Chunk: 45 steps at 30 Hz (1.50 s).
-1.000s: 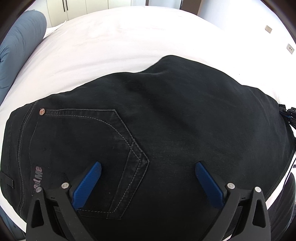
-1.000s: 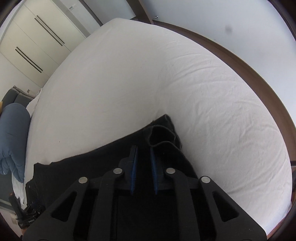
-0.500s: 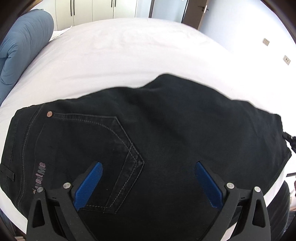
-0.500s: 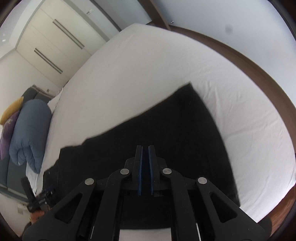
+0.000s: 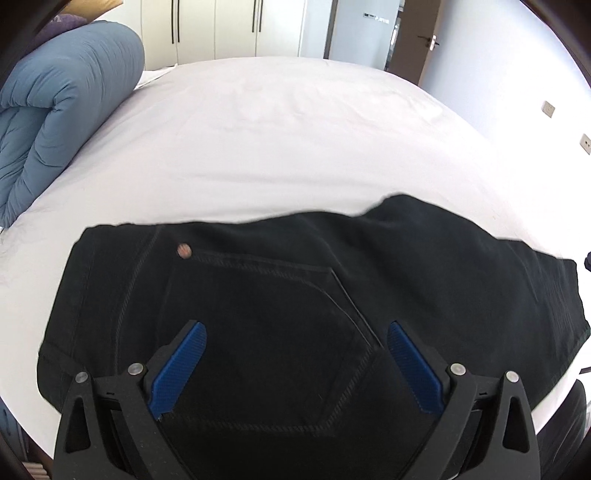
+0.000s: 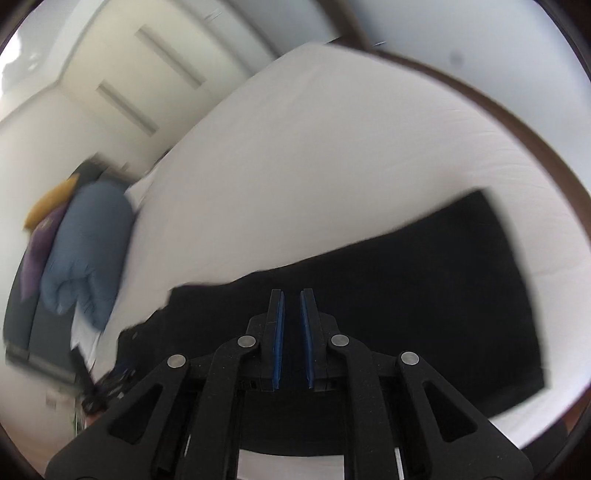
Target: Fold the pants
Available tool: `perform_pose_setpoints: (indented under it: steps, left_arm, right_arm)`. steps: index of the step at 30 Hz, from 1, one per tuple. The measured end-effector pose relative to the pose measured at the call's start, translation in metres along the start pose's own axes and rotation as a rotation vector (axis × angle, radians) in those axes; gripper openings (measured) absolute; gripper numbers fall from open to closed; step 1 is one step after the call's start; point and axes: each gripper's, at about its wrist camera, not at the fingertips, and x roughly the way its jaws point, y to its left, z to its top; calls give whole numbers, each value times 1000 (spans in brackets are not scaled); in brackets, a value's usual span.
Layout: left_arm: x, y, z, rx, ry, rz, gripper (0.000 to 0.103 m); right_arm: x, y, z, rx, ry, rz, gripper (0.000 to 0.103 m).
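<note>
One pair of black pants (image 5: 295,295) is lying folded into a broad slab near the front edge of the bed (image 5: 277,140). The cloth is heavy, matte denim with raised topstitching; a five-sided back pocket (image 5: 273,332) is facing up, and a small round copper-coloured rivet (image 5: 184,250) is sitting at its upper corner beside the waistband seam. No lettering is showing legibly on the fabric. From the right wrist view the pants (image 6: 406,295) are reading as a plain dark rectangle with blurred edges.

Left gripper (image 5: 295,365) is hovering over the pocket with its jaws standing wide and nothing between them; the ribbed blue pads (image 5: 177,369) are clear of the cloth. Right gripper (image 6: 291,332) is hanging above the pants, its jaws only narrowly parted and opening, with nothing caught between them.

Bedding is a smooth white sheet with faint creases. A quilted blue duvet (image 5: 55,110), rolled and puffy, is resting at the bed's left side. White wardrobe doors (image 5: 221,26) with slim dark handles are standing behind.
</note>
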Motion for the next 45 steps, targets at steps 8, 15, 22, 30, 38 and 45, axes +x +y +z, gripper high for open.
perform_pose_setpoints:
  steps: [8,15,22,30,38,45]
  left_arm:
    - [22,33,-5,-28,48,28,97]
    - [30,46,-15,-55,39,18,99]
    - [15,52,-13,-117,1,5,99]
    - [26,61,-16,-66,32,28,99]
    - [26,64,-16,14,14,2,99]
    - [1,48,2,17,-15,22,92]
  right_arm:
    - [233,194,-25,-251,414,298,11]
    - [340,158,-16,-61,358,204,0]
    - [271,144,-13,-22,227,181,7]
    - [246,79,-111,94,266,232,0]
    - [110,-33,-127,308,-79,-108,2]
    - [63,-36,-150,458,-216,-45,8]
